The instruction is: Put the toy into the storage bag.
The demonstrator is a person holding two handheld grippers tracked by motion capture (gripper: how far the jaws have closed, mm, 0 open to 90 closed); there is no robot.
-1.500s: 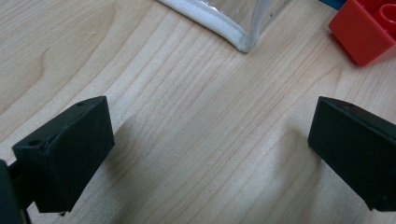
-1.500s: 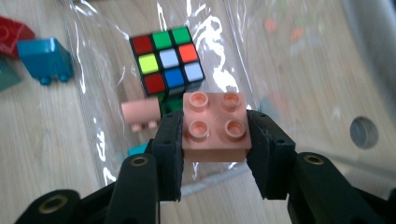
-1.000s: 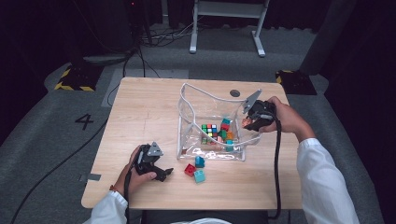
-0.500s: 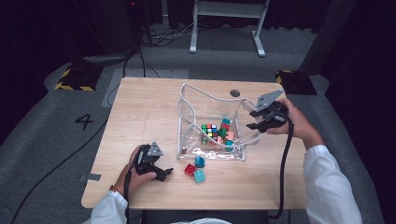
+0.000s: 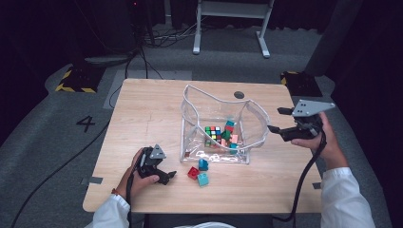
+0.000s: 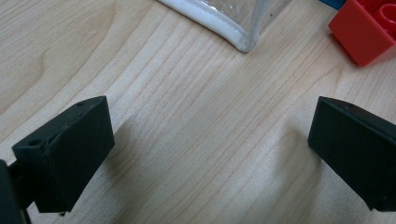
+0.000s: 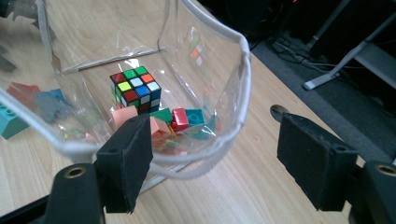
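Right gripper (image 5: 279,119) is hanging just off the right wall of the clear plastic bin with white trimmed rim (image 5: 252,107), jaws having just been opening, now standing wide with nothing between them. In the right gripper view (image 7: 212,163) the bin's curved rim (image 7: 243,60) is sitting right in front of the jaws, near the left one, not pinched. Grey 3-cornered plate is riding on top of this gripper, cable trailing down past the white sleeve (image 5: 344,199).

Bin is sitting mid-table on the light wooden table (image 5: 142,114), tilted open toward the right side. Inside it: multicoloured 3x3 puzzle cube (image 7: 135,88) plus a heap of small plastic building bricks (image 7: 180,119), red, green, teal and pink ones mixed.

Left gripper (image 5: 172,175) is resting low on the table near the front edge, jaws spread wide, holding nothing; bare wood showing between them in the left gripper view (image 6: 208,154). Just beside it, outside the bin's front wall, 3 loose bricks are lying close together: red brick (image 5: 193,172), blue brick (image 5: 203,164), teal brick (image 5: 203,179). Red brick (image 6: 369,28) is showing past the right jaw, apart from it.
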